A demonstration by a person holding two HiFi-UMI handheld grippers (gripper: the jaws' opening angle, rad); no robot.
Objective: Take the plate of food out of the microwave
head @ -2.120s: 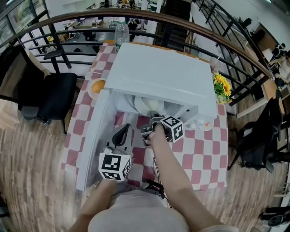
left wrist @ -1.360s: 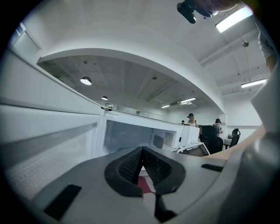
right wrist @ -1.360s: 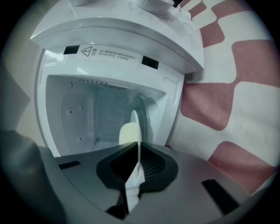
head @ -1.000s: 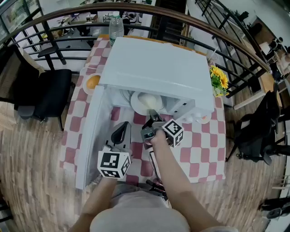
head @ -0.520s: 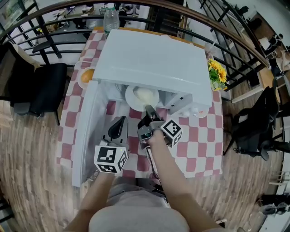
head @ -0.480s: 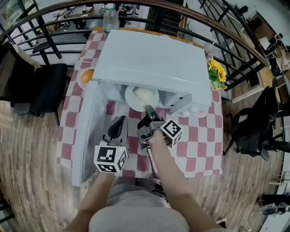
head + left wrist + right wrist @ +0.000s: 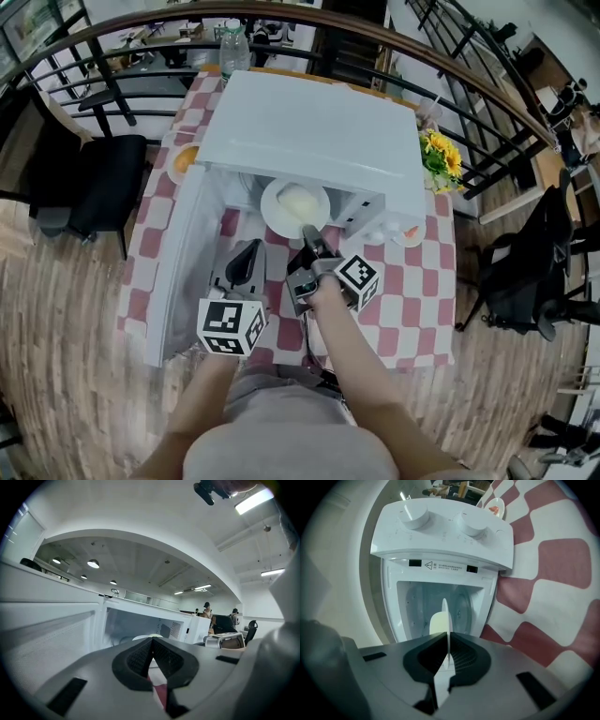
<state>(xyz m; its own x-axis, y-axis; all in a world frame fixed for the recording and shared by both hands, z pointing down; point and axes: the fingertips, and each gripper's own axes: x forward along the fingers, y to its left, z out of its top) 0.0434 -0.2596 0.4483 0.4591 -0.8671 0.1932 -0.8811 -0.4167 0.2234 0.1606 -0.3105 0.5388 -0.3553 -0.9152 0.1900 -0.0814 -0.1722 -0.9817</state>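
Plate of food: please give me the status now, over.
Right gripper shut on plate rim. Left gripper shut, empty. Plate with food at microwave mouth, not yet clear. Door open wide; nothing seen blocking.

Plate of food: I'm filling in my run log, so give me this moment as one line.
right gripper: shut on plate rim | plate: at open microwave mouth | left gripper: shut, empty
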